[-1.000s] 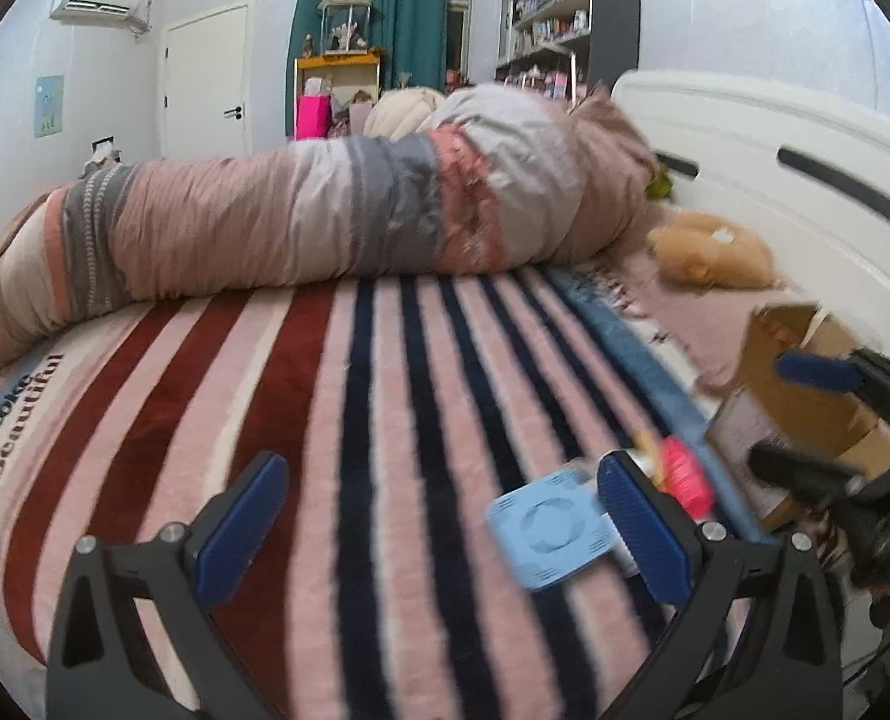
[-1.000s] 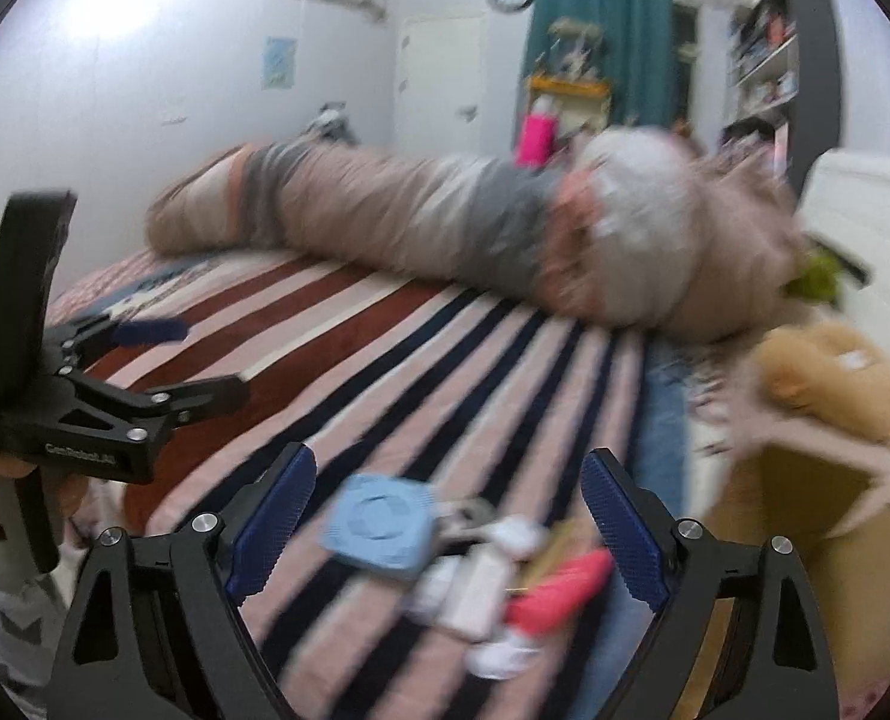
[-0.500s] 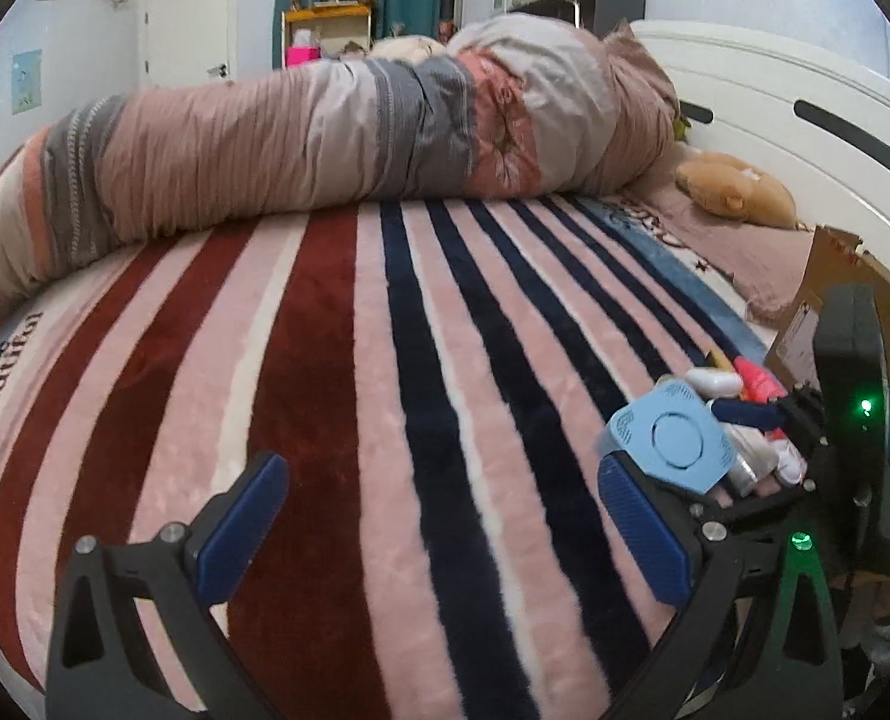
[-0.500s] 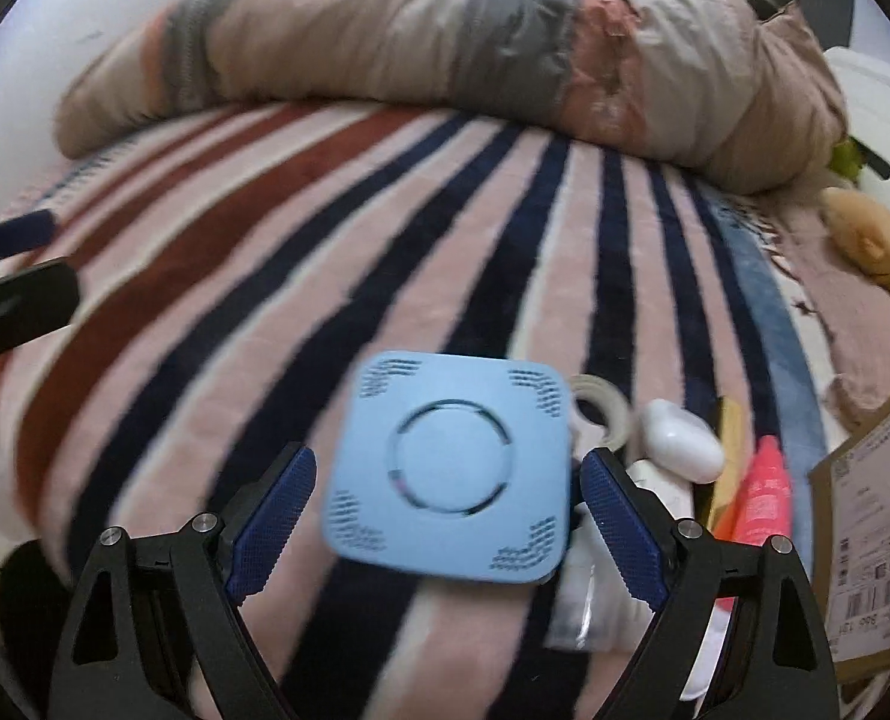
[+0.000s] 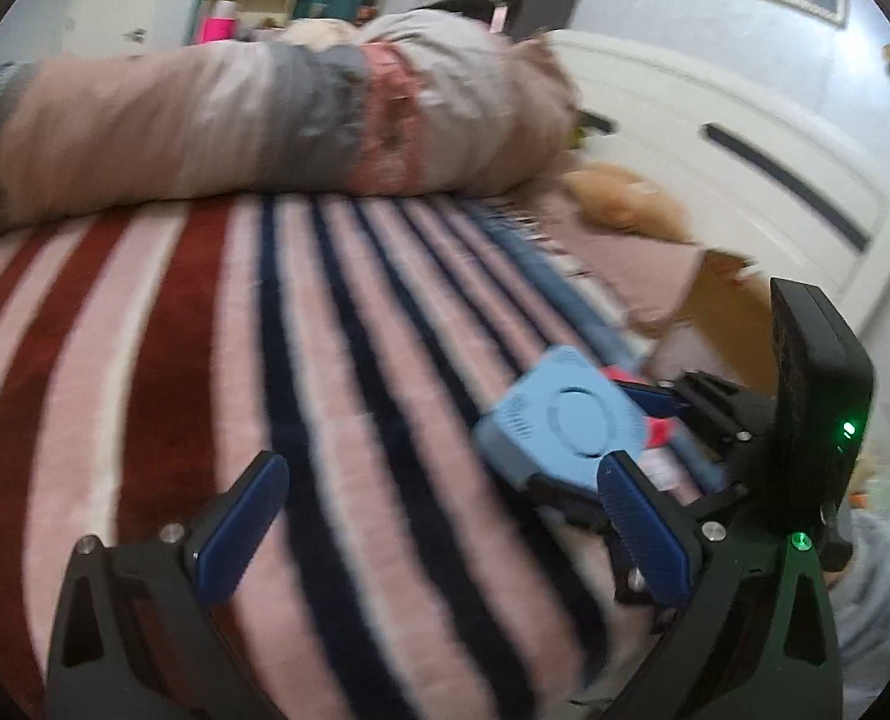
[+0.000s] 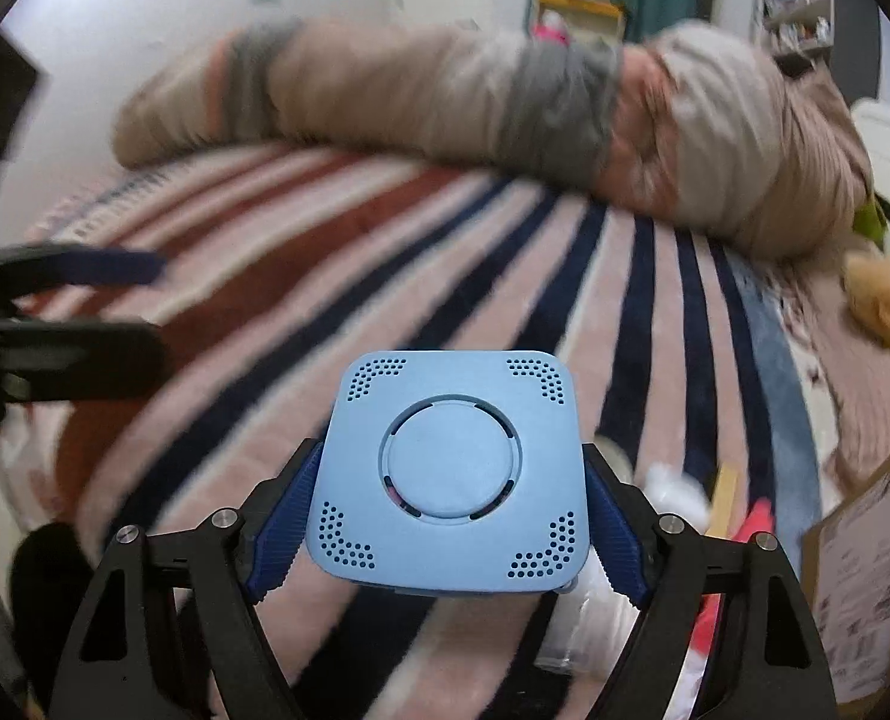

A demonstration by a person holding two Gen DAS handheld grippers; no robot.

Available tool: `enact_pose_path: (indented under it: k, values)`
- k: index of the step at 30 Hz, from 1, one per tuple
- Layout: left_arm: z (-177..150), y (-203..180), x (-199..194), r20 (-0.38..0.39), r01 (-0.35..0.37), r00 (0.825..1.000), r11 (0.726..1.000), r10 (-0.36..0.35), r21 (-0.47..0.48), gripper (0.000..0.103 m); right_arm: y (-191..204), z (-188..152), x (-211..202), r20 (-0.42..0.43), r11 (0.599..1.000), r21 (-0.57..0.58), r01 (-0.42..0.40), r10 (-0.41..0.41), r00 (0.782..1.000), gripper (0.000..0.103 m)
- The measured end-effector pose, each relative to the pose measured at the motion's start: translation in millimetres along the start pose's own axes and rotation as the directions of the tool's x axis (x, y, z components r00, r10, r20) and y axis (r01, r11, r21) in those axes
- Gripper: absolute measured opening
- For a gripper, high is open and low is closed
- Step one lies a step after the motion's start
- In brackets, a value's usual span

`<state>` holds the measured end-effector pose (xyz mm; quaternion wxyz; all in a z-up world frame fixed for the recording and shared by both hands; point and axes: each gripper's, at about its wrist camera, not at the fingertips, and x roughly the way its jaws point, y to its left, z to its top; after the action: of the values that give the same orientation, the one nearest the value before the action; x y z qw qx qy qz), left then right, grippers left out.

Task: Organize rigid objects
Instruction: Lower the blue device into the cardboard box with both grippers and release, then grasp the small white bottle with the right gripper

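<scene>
The pale blue, rounded-square plastic device [image 6: 454, 474], with a round centre disc and dotted corner vents, is now clamped between the right claw [image 6: 451, 516] pads; half a second ago it lay loose on the striped bed blanket [image 6: 385, 276]. Pickup looks done. The left claw [image 5: 439, 516] gapes empty.

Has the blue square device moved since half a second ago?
Yes. The blue square device, earlier lying by the pink tube, now sits raised off the striped blanket, clamped in the right claw.
</scene>
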<state>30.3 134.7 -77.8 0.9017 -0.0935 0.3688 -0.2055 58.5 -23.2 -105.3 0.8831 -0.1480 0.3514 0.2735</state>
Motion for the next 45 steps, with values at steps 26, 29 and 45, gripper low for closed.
enact_pose_path:
  k: [26,29,45]
  values:
    - [131,-338,159,-0.369,0.4,0.886,0.866,-0.281,0.299,0.043,-264,-56,-180,0.091,0.959,0.279,0.043,-0.071,0.993,0.077]
    - [126,-345,174,-0.411,0.4,0.874,0.864,-0.26,0.305,0.043,-281,-61,-171,0.029,0.953,0.301,0.036,-0.047,0.998,0.077]
    - [140,-274,83,-0.16,0.158,0.981,0.927,-0.109,0.34,0.07,-237,-49,-205,0.104,0.968,0.247,0.046,-0.073,0.992,0.096]
